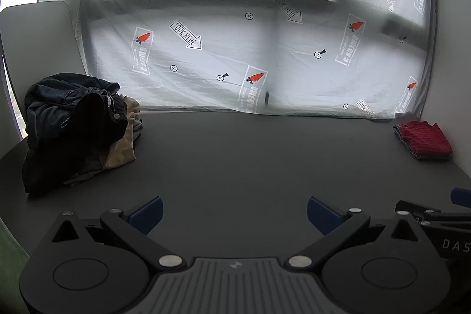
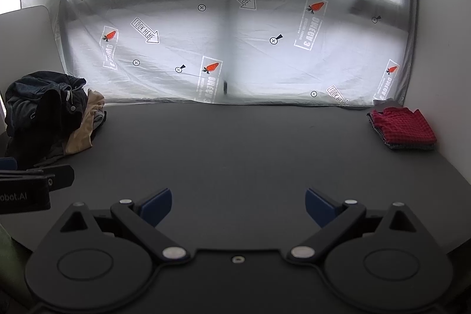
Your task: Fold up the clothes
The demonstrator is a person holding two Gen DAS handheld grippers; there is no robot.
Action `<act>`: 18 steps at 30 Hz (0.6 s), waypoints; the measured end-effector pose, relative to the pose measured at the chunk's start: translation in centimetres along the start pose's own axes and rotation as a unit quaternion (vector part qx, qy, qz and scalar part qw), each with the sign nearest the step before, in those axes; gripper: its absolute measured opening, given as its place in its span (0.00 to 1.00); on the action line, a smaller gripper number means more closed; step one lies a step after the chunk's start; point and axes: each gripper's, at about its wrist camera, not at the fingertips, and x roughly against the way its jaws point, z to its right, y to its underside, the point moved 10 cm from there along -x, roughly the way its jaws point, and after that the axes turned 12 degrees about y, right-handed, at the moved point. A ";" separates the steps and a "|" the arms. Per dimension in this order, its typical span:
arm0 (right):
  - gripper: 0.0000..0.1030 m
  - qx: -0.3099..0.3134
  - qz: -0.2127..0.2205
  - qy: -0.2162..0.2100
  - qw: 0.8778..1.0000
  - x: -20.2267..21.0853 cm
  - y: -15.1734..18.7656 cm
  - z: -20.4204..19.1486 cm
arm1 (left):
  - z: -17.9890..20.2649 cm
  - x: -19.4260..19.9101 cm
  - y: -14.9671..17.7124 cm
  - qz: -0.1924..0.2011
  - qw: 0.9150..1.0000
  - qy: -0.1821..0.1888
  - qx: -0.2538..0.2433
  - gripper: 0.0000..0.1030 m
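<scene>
Left gripper (image 1: 234, 211) and right gripper (image 2: 238, 203): fingers apart, empty. Unfolded clothes pile (image 1: 76, 128) at surface (image 1: 250, 155) far-left corner; folded red garment (image 1: 422, 139) at far-right corner.

My left gripper (image 1: 234, 211) has a black frame w/ blue finger pads (image 1: 147, 211); same on my right gripper (image 2: 238, 206), black w/ blue pads (image 2: 156, 205). Table (image 1: 235, 161) under the fingers is flat dark grey, no pattern. Far left of the fingers: clothes pile (image 1: 76, 128), dark blue denim, black, a tan piece. Far right: folded cloth (image 2: 403, 127), red w/ small dark check, grey layer beneath. Ahead of the fingers: backdrop sheet (image 1: 223, 55) is whitish-grey, printed w/ red carrots, black-outline arrows and crosshair marks.
</scene>
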 end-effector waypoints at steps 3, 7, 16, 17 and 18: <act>0.95 0.000 -0.002 0.001 1.000 -0.2 0.1 0.1 | 0.4 0.2 -0.2 -0.001 1.000 0.001 0.000 1.00; 0.95 0.000 -0.004 0.002 1.000 -0.4 0.2 0.2 | 0.6 0.4 -0.5 -0.002 1.000 0.000 0.003 1.00; 0.95 -0.003 0.005 0.004 1.000 0.2 1.0 -0.6 | 0.4 0.1 -0.6 0.000 1.000 -0.001 0.003 1.00; 0.95 -0.003 0.005 0.004 1.000 0.2 1.0 -0.6 | 0.4 0.1 -0.7 0.000 1.000 -0.001 0.004 1.00; 0.95 -0.003 0.006 0.004 1.000 0.2 1.0 -0.6 | 0.5 0.1 -0.8 0.000 1.000 -0.001 0.004 1.00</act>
